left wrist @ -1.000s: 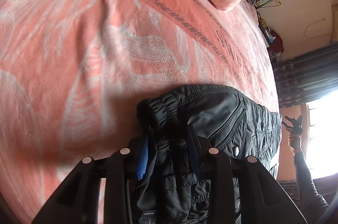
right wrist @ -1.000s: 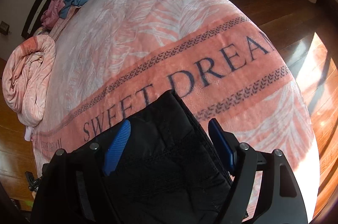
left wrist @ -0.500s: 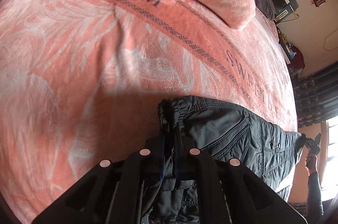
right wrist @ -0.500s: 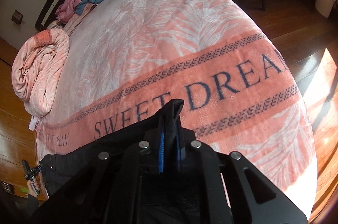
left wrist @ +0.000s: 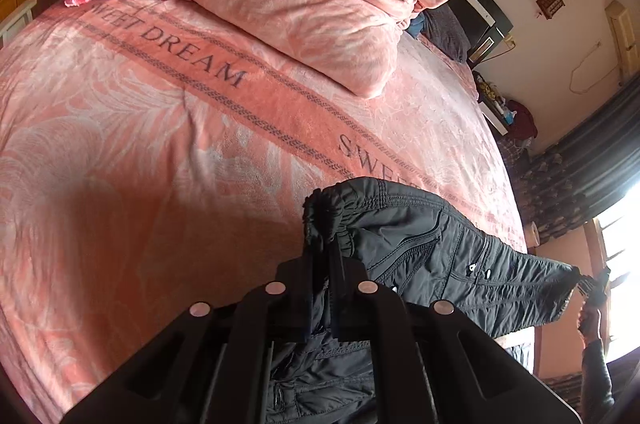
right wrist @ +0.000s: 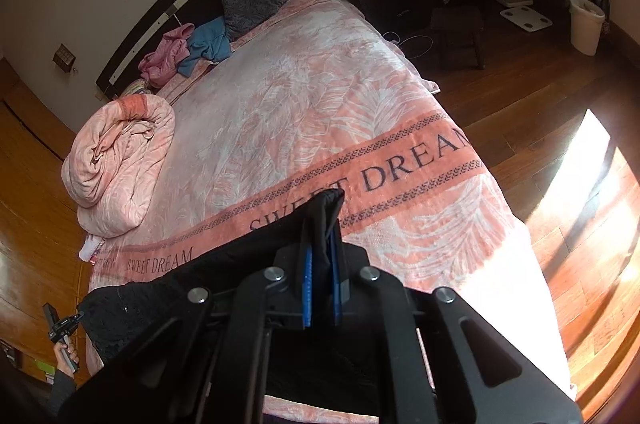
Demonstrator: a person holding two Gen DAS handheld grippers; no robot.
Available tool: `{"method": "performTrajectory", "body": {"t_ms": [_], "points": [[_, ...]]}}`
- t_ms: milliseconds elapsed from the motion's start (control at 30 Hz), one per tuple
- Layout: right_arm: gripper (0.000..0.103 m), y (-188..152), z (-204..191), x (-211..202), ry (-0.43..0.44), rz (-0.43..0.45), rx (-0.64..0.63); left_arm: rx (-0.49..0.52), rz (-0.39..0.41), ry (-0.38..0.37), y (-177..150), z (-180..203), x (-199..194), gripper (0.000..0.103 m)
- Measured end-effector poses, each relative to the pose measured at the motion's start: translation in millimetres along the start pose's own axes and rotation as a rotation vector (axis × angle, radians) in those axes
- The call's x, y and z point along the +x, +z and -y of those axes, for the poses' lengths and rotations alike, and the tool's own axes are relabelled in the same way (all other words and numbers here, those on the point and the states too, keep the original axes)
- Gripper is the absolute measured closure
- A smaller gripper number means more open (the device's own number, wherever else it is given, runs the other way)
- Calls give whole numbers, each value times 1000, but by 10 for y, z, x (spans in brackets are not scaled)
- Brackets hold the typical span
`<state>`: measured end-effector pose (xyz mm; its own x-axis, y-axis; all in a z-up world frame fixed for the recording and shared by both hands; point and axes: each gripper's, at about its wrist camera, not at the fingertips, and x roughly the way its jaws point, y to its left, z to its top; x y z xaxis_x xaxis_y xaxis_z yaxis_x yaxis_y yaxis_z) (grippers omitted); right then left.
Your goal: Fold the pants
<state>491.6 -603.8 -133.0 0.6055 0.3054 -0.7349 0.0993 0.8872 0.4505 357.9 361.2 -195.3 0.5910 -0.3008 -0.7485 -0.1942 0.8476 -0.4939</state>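
Pink bed blanket (left wrist: 140,144) with big words on it, spread wide below. Black puffy pants (left wrist: 440,244) up in the air above it, stretched like a rope between two ends. Hard to tell if the middle touches the bed.

Left gripper (left wrist: 324,264): squeezed tight on the bunched waist end. Right gripper (right wrist: 322,264): squeezed tight on the other end, with only a small tip of cloth poking out past the blue pads (right wrist: 307,288).

Plenty to go wrong from here:
- **Slipping out:** Thick, slippery-looking cloth and only a thin bit pinched on the right side. With a hard pull, maybe a slip out, then a floppy heap on the bed.
- **Too much pull:** Maybe a twist along the legs and a crooked fold.
- **Too little pull:** A sag in the middle, then wrinkles on landing.
- **Falling off the bed:** Close to the bed edge, with wood floor (right wrist: 540,84) near, so maybe a drop onto the floor after a slip.

Rolled pink quilt (left wrist: 300,4) well apart from the pants, so probably no bump there. Best to lower both ends together, slow and flat.
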Motion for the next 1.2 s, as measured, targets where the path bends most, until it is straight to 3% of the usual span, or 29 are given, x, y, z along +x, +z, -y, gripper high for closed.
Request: {"method": "performTrajectory", "body": {"t_ms": [267, 500, 900, 1200], "points": [[97, -892, 244, -765, -5, 82, 40, -5, 86, -81, -423, 29, -677, 98], [97, -1646, 463, -1200, -5, 114, 118, -18, 110, -94, -831, -53, -1053, 98], [96, -2495, 544, -1599, -8, 131, 190, -45, 93, -92, -1429, -305, -1243, 97], [94, -2965, 691, -1714, -44, 125, 234, -5, 59, -54, -1735, -424, -1273, 95]]}}
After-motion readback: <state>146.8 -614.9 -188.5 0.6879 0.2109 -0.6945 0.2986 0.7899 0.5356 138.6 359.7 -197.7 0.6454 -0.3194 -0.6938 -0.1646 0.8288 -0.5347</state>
